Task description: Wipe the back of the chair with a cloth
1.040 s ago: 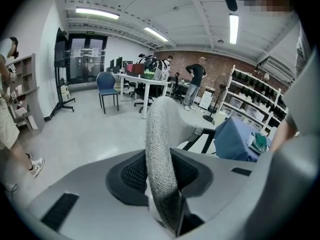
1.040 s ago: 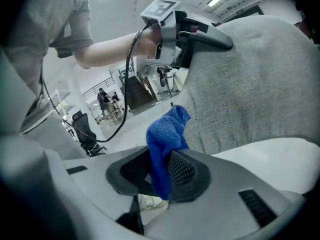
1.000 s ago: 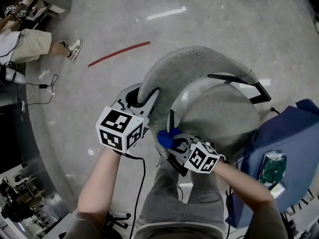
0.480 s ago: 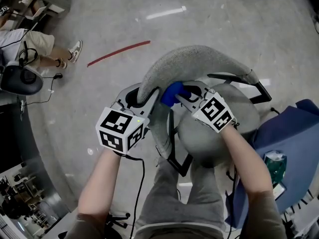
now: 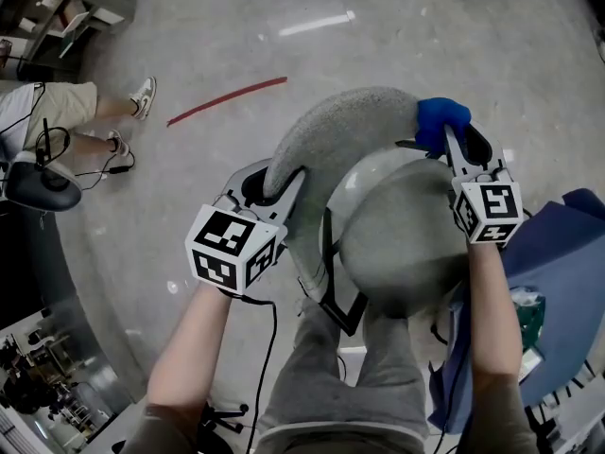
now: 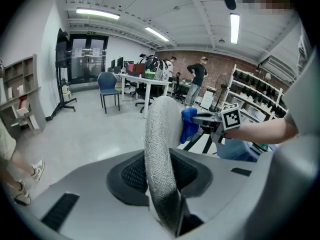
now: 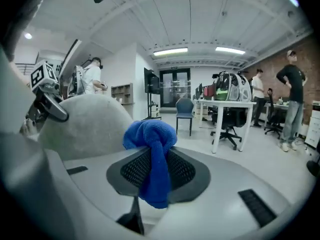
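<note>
Swept rightward along the grey fabric-covered curved chair back (image 5: 350,112), the right gripper (image 5: 448,138) pinches the soft, light blue terry cloth (image 5: 442,114) at its far right end. The left gripper (image 5: 272,185) clamps the stiff back's left edge, probably steadying it.

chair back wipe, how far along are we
Done: the cloth is gripped in the right gripper and has swept along the chair back from near the left gripper to its right end. In hand: the left gripper steadies the back's left end. Left: any further passes; the pictures show no dirt to judge by.
</note>
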Demonstrator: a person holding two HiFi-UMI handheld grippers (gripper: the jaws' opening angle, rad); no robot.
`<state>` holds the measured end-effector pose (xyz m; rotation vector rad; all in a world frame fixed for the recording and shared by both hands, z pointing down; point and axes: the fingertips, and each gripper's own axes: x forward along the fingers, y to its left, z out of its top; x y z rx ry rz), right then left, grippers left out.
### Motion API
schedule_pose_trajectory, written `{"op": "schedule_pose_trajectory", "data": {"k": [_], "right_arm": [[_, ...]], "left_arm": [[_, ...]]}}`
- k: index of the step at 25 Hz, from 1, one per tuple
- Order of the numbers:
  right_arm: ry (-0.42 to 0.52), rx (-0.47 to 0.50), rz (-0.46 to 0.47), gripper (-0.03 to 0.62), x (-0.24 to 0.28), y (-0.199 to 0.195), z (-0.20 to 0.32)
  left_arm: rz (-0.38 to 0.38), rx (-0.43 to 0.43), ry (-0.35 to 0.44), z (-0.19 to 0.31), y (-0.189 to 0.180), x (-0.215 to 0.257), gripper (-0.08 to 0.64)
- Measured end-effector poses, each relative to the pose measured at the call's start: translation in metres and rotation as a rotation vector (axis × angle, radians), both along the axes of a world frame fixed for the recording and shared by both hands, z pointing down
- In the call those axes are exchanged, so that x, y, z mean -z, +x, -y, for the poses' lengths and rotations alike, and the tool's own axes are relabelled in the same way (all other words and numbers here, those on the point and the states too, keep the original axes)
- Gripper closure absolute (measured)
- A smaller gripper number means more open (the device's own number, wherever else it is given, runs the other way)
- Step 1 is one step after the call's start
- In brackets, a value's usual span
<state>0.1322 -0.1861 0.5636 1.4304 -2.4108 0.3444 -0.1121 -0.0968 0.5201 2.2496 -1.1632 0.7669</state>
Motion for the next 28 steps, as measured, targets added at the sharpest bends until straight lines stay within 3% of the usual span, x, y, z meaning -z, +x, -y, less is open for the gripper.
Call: {"op": "schedule_pose_trajectory", "data": {"k": [3, 6, 12, 16, 19, 23, 28], "right_arm": [[0.026, -0.012, -0.024, 0.486, -0.006, -0.019, -0.006], [-0.021, 0.102, -0.007, 0.486, -0.018, -0.077, -0.029], [-0.179, 0.588, 0.070, 0.485, -0.030, -0.219, -0.142], [-0.297, 0.852, 0.144, 0.488, -0.010, -0.250, -0.230], [-0.328, 0.977, 0.154, 0.489, -0.002, -0.252, -0.257], [-0.270, 0.903, 0.115, 0.489, -0.011, -0.240, -0.210], [-0.210, 0.574, 0.088, 0.489, -0.021, -0.185, -0.093]], "left_arm": [[-0.002, 0.007, 0.002, -0.001, 0.000, 0.000, 0.449], [-0.004, 0.007, 0.000, -0.001, 0.000, -0.001, 0.451], [0.000, 0.000, -0.006, 0.000, 0.000, -0.002, 0.451], [-0.001, 0.000, -0.008, 0.000, 0.000, -0.002, 0.451], [-0.005, 0.002, -0.008, 0.000, -0.001, -0.002, 0.451], [-0.006, 0.003, -0.008, 0.000, 0.000, -0.002, 0.451], [-0.001, 0.006, -0.009, 0.000, 0.000, -0.002, 0.451]]}}
